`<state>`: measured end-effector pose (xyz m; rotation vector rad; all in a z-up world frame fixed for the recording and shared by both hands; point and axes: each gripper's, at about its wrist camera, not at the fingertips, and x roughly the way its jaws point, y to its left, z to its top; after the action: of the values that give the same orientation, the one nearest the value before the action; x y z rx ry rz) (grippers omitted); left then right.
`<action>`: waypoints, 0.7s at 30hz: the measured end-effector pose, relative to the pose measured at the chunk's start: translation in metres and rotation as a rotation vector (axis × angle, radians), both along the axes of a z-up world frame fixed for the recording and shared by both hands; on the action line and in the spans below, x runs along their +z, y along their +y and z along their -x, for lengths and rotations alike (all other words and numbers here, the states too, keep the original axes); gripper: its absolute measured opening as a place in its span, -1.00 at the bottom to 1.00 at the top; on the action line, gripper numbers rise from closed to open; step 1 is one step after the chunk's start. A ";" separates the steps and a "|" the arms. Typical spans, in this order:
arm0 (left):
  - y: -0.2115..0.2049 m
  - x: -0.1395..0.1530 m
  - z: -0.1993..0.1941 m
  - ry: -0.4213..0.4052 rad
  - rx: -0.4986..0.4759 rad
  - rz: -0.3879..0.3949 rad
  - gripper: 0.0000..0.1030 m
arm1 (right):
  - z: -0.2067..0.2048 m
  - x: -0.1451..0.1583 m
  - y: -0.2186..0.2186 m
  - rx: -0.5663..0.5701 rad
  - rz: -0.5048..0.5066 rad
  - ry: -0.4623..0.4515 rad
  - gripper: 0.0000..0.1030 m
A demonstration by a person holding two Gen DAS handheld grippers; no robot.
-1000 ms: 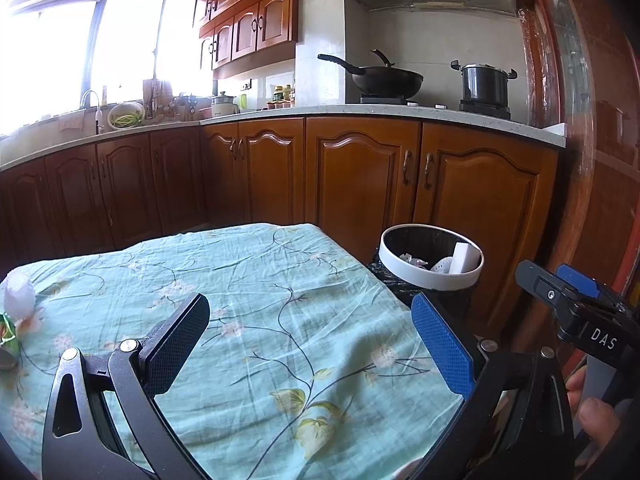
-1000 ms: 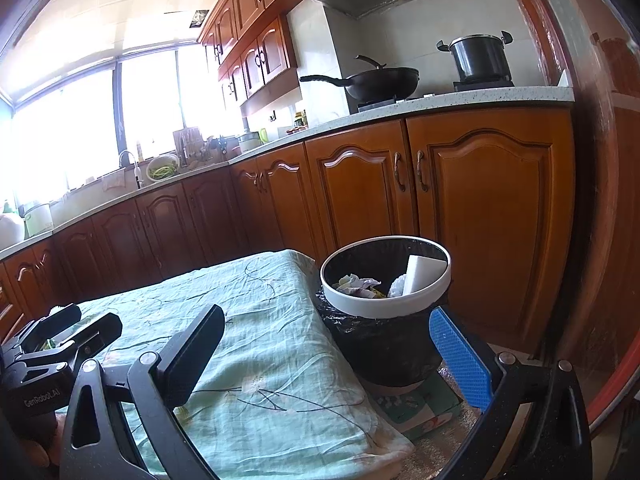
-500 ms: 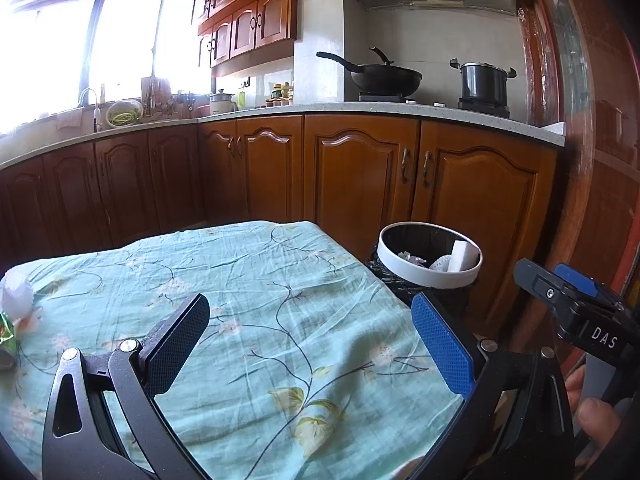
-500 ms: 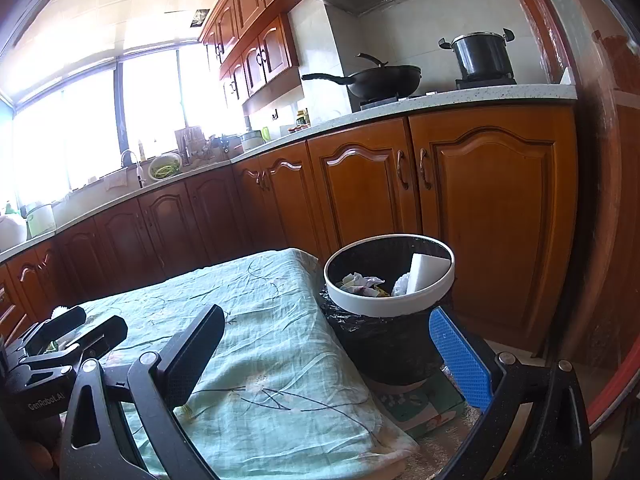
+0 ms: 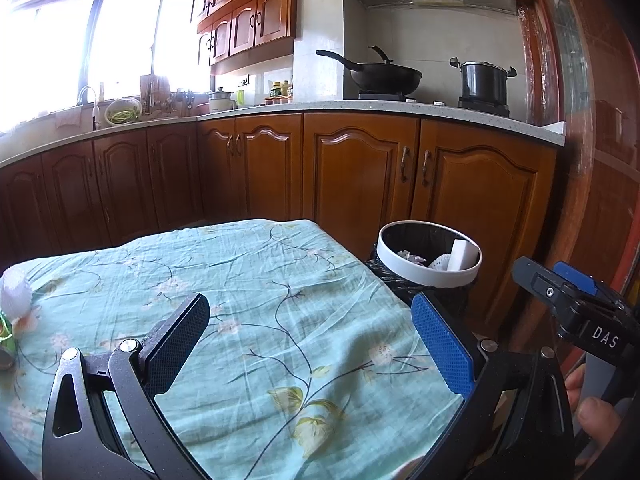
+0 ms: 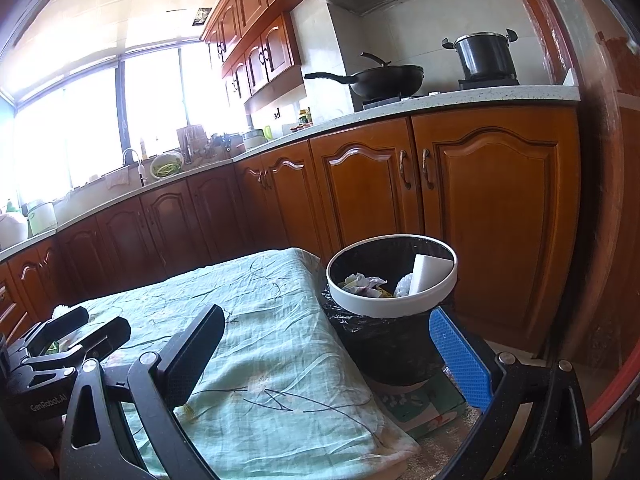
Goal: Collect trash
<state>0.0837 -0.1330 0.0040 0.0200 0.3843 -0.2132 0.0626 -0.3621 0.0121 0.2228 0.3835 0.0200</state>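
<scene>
At the far left edge of the desk [image 5: 248, 280], a white foam net [image 5: 15, 294] and a green can [image 5: 6, 338] are lying well left of the left gripper [image 5: 308, 340], the nearer one, both grippers hovering level with fingers apart and empty, the right gripper [image 6: 324, 354] facing the trash bin [image 6: 390, 308].

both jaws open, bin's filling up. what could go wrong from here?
1. The white block leans against the trash bin rim; another drop could knock it out.
2. Leftover trash, a white wad and green can, sits at the table's far left edge; a clumsy left gripper approach could push it off.
3. The wrinkled tablecloth may snag.
</scene>
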 end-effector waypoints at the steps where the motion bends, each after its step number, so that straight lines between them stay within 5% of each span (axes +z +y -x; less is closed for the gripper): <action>1: 0.000 0.000 0.000 0.000 0.000 -0.001 1.00 | 0.000 0.001 -0.001 -0.001 -0.001 0.000 1.00; 21: 0.001 -0.001 -0.002 0.011 0.002 0.005 1.00 | -0.006 0.000 -0.004 0.007 -0.006 0.017 1.00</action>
<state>0.0859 -0.1320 0.0034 0.0137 0.3948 -0.2121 0.0690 -0.3659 0.0119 0.2274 0.4015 0.0258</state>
